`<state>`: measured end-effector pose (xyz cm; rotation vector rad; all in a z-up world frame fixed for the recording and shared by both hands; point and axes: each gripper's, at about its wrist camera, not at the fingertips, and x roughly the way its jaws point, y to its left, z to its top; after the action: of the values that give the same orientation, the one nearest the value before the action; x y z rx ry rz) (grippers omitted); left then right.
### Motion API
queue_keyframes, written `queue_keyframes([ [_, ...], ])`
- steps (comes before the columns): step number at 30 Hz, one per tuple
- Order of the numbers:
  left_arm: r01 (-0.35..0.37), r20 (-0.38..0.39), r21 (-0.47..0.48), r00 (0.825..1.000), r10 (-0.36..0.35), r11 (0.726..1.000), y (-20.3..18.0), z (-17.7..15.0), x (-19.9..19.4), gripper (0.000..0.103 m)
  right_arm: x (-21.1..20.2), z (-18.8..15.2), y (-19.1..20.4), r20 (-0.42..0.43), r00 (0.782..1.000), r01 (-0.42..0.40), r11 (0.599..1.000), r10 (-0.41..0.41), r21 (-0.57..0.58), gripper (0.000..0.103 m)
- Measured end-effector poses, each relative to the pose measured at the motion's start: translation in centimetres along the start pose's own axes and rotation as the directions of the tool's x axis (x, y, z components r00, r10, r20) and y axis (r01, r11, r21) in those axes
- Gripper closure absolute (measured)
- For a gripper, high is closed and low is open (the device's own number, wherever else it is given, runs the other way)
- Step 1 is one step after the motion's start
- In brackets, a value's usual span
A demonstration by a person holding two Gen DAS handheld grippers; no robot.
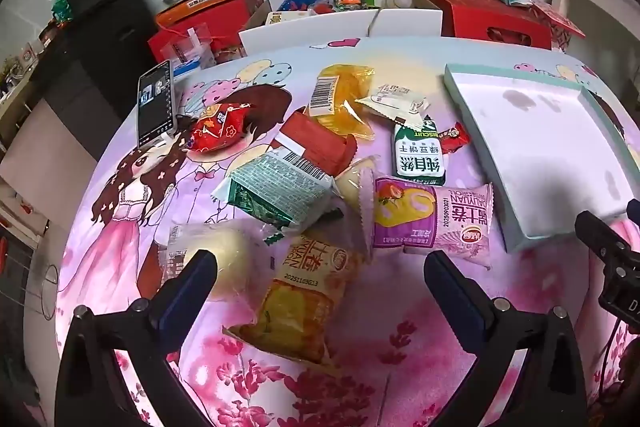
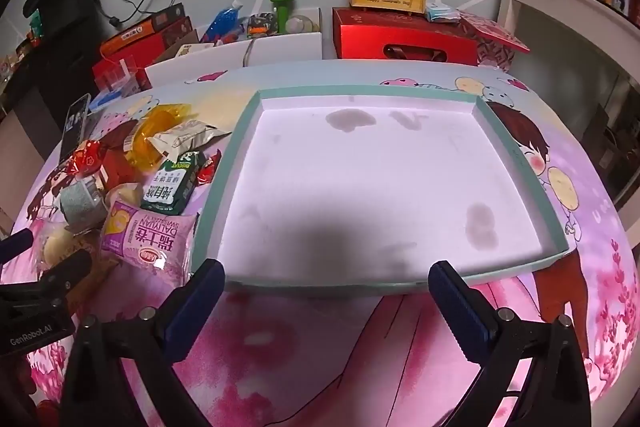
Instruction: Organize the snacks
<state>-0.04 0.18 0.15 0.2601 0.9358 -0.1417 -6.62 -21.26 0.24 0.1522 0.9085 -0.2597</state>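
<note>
The snacks lie heaped on the cartoon-print bench (image 1: 132,211), an orange roll packet (image 1: 304,295) nearest the left claw (image 1: 320,277), which hangs spread above it, while the right claw (image 2: 326,285), also spread, hangs over the near rim of the green-edged tray (image 2: 240,131) beside the heap.
</note>
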Motion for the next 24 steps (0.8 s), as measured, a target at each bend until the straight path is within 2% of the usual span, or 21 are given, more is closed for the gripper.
queue_keyframes([
  [5, 0.000, 0.045, -0.037, 0.999, 0.002, 0.999, 0.4, -0.3, -0.8, 0.000, -0.2, 0.4, 0.0, 0.007, 1.000, -0.010, 1.000, 0.010, -0.002, 0.000],
  [6, 0.022, 0.026, 0.008, 0.999, -0.022, 1.000, 0.0, -0.1, -0.3, 0.000, 0.0, -0.1, 0.6, 0.011, 1.000, -0.011, 1.000, 0.011, -0.005, 0.000],
  [11, 0.052, 0.029, -0.007, 0.998, -0.052, 0.999, 0.7, 0.1, -0.3, 0.000, -0.2, -0.5, 1.1, 0.034, 0.999, -0.021, 1.000, 0.021, -0.021, 0.000],
  [24, 0.034, 0.035, -0.024, 0.999, -0.033, 0.999, 1.1, 0.1, -0.5, 0.000, -0.5, 0.0, 0.9, 0.042, 0.999, -0.027, 0.999, 0.028, -0.030, 0.000],
])
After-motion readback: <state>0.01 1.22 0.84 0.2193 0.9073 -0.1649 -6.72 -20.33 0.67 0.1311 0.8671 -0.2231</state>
